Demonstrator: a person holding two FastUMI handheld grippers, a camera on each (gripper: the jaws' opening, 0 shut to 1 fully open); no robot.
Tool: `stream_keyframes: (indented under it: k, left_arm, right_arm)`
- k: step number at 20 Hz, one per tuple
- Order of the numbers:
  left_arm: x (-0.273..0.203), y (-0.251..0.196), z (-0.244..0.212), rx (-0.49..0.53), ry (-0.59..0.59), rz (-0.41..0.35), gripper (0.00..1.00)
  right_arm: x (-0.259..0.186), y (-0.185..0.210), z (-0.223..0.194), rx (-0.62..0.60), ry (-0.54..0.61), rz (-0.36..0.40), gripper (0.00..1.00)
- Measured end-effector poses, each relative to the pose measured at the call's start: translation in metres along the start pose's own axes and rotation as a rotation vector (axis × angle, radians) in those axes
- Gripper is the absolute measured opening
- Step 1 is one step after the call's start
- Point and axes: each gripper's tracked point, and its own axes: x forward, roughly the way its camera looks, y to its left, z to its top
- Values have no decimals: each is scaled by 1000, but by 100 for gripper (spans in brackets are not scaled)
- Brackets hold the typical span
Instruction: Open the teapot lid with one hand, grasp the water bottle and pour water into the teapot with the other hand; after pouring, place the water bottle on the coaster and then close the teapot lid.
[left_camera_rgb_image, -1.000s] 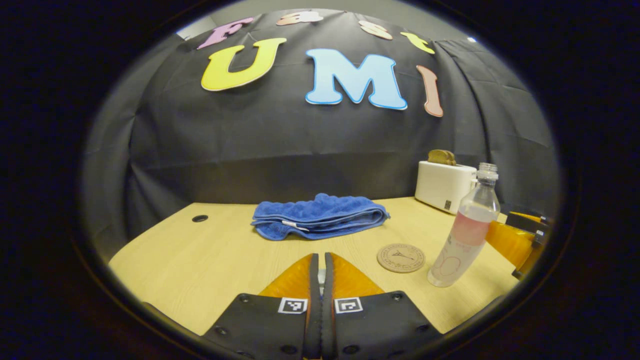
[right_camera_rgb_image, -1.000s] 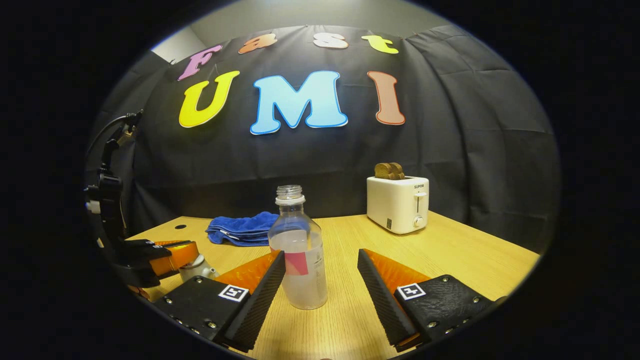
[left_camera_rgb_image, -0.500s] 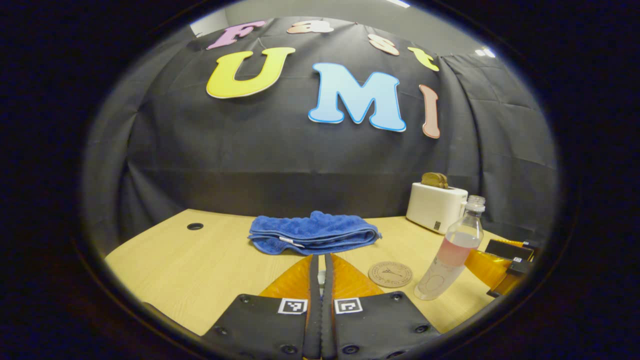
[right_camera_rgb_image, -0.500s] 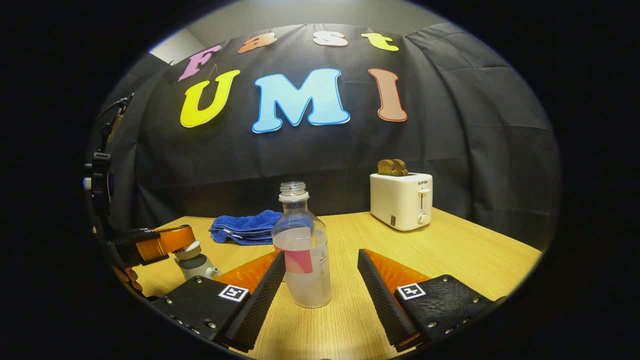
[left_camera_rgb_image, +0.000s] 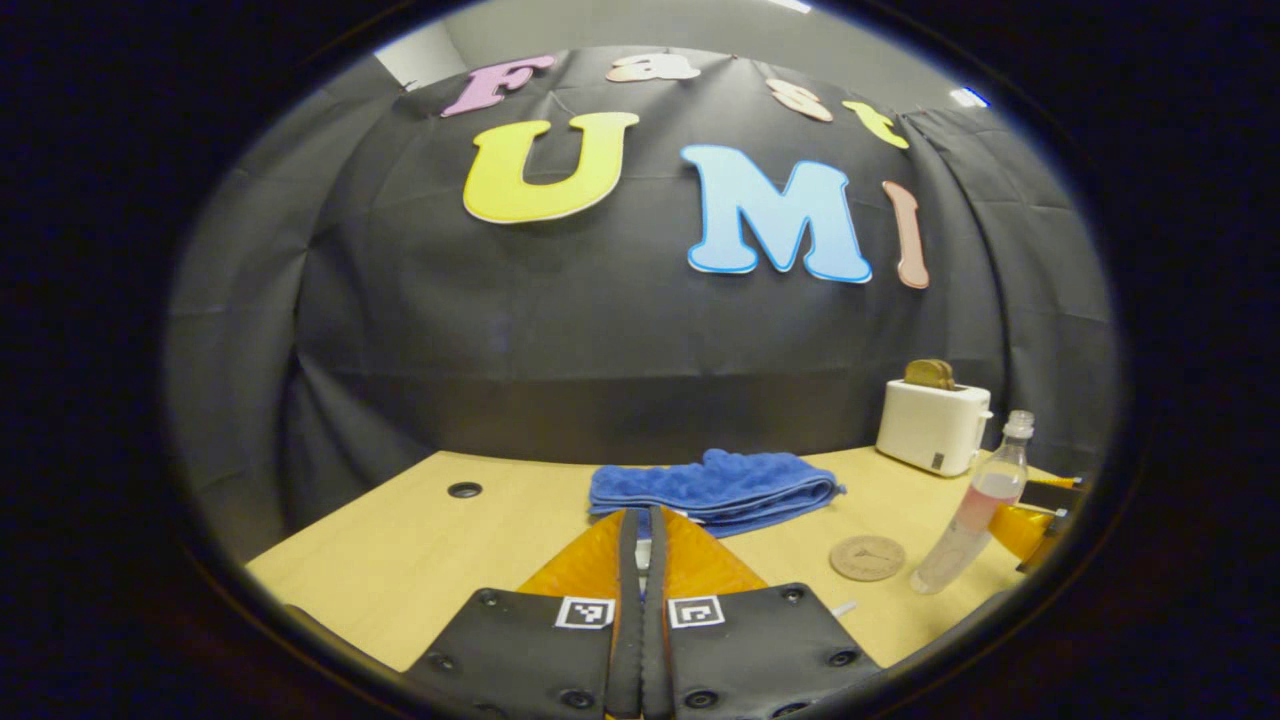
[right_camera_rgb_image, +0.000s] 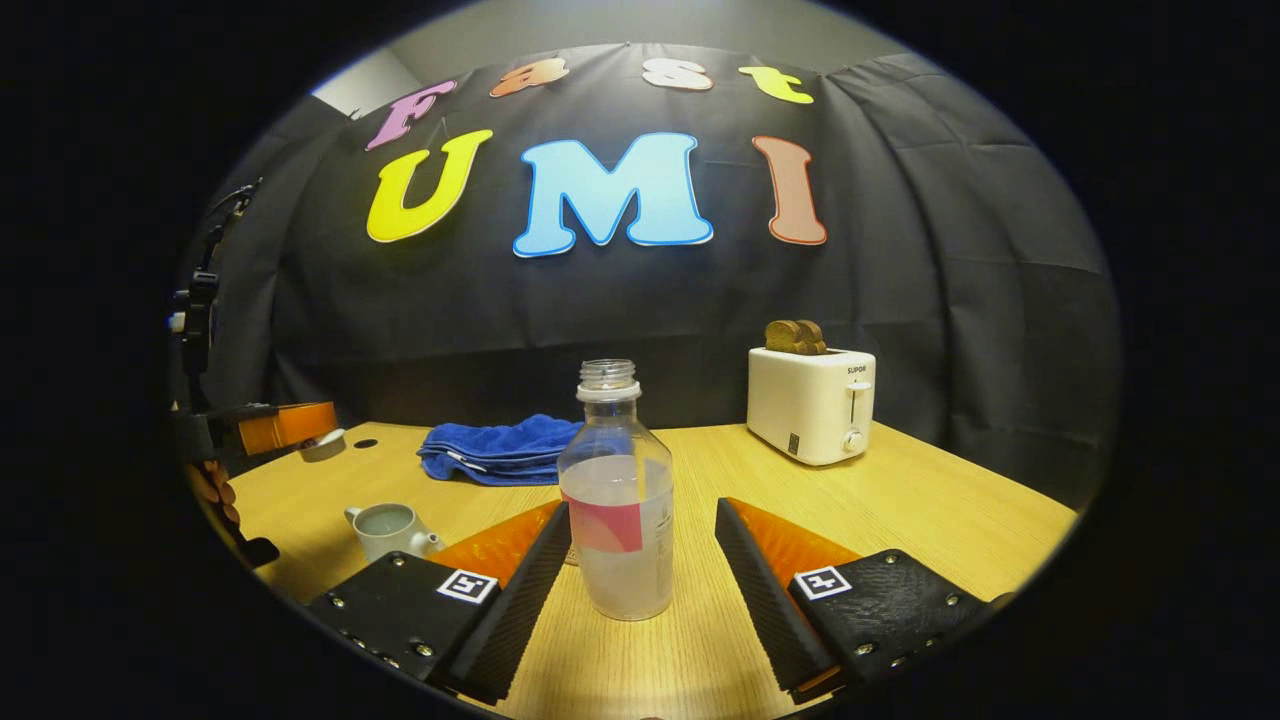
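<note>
Light wood-grain table (right_camera_rgb_image: 900, 500) w/ round cable hole (left_camera_rgb_image: 464, 490) near back left. On it: folded blue towel (right_camera_rgb_image: 495, 450) at back centre, white toaster (right_camera_rgb_image: 810, 405) back right, open teapot (right_camera_rgb_image: 388, 528) front left, uncapped water bottle (right_camera_rgb_image: 616, 500) upright mid-front, round coaster (left_camera_rgb_image: 867, 557) just beside bottle.

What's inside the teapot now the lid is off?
The teapot stands open, its lid held in the left tongs. Only pale inner wall shows; the bottom is hidden.
</note>
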Motion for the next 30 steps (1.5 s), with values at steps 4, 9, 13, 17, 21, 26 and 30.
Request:
stream_keyframes:
  k: [4,9,13,17,21,26,30]
  left_arm:
    - [4,36,-15,-10,30,55,6]
    - [5,64,-37,-33,80,92,6]
    - [4,77,-42,-44,93,114,6]
    - [4,79,-47,-54,108,113,7]
    - [3,78,-50,-62,116,107,6]
    - [3,76,-50,-67,118,101,7]
    - [3,75,-50,-71,118,97,6]
  right_arm:
    - [8,4,-9,-7,26,-3,93]
    - [19,6,-18,-38,53,-19,93]
    - [25,6,-26,-51,74,-30,93]
    - [26,10,-28,-73,74,-30,81]
    - [26,12,-26,-100,66,-22,78]
    - [25,15,0,-325,-2,-68,78]
    - [27,25,24,-558,-79,-110,78]
